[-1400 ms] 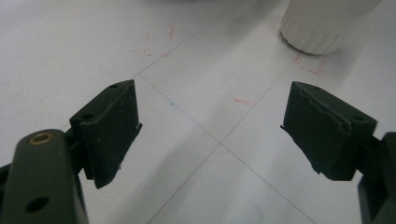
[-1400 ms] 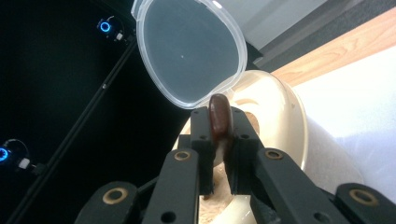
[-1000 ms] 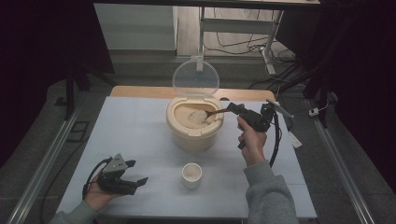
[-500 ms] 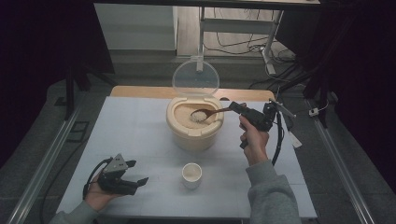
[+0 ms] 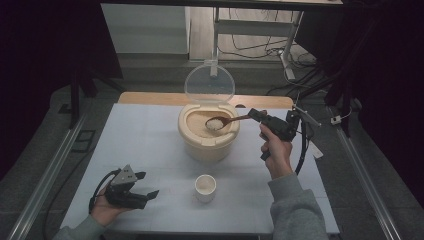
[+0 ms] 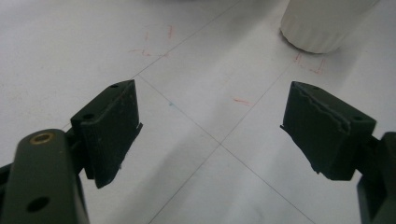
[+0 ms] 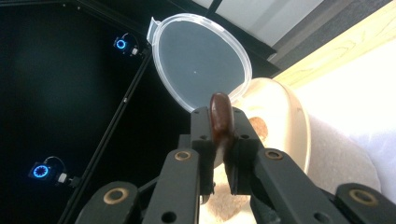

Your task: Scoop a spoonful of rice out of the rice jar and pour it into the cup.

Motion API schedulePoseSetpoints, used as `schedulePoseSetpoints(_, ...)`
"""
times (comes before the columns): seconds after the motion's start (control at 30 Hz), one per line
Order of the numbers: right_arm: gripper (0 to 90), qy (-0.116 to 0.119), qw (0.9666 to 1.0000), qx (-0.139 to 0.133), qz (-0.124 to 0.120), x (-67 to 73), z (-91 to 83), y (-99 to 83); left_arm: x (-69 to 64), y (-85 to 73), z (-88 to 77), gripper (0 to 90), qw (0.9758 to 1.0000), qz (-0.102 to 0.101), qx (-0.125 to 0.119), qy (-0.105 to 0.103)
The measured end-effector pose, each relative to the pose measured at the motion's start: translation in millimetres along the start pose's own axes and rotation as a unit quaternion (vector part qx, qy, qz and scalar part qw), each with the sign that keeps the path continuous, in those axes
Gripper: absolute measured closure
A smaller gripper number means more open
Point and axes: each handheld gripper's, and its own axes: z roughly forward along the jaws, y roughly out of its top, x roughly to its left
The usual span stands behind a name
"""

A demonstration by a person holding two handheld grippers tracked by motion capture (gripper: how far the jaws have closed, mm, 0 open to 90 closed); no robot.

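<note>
A beige rice container [image 5: 208, 141] stands mid-table with its clear lid [image 5: 209, 83] raised behind it. My right gripper [image 5: 256, 116] is shut on the handle of a brown wooden spoon [image 5: 227, 121]; the spoon's bowl holds a heap of white rice above the container's opening. In the right gripper view the spoon handle [image 7: 221, 119] sits clamped between the jaws, with the container [image 7: 289, 126] and lid [image 7: 201, 60] beyond. A small white cup [image 5: 205, 187] stands in front of the container. My left gripper [image 5: 145, 185] lies open near the table's front left, its fingers [image 6: 109, 126] wide apart over bare table, the cup [image 6: 322, 23] ahead.
The white table [image 5: 145, 140] has a wooden strip along its far edge. Metal rails run down both sides of the table. Cables and a stand's legs lie on the floor behind. Dark curtains surround the area.
The right gripper has lifted the spoon a little out of the container with rice heaped on it. The left gripper has stayed in place.
</note>
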Motion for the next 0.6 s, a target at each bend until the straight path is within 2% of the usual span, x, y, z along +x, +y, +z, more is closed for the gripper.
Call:
schedulePoseSetpoints(0.17, 83.1, 0.007, 0.9999, 0.008, 0.005, -0.2, -6.0, -1.4, 0.2, -0.2, -0.1, 18.4, 1.0000, -0.001, 0.000, 0.000)
schedulePoseSetpoints(0.33, 83.1, 0.021, 0.9996, 0.019, 0.006, 7.0, -17.9, -4.2, 0.3, -0.3, 0.0, 18.4, 1.0000, -0.001, 0.000, 0.000)
schedulePoseSetpoints(0.6, 83.1, 0.037, 0.9977, 0.057, -0.001, 12.4, -34.4, -18.9, 0.1, -0.3, 0.2, 18.4, 1.0000, -0.002, 0.001, 0.000)
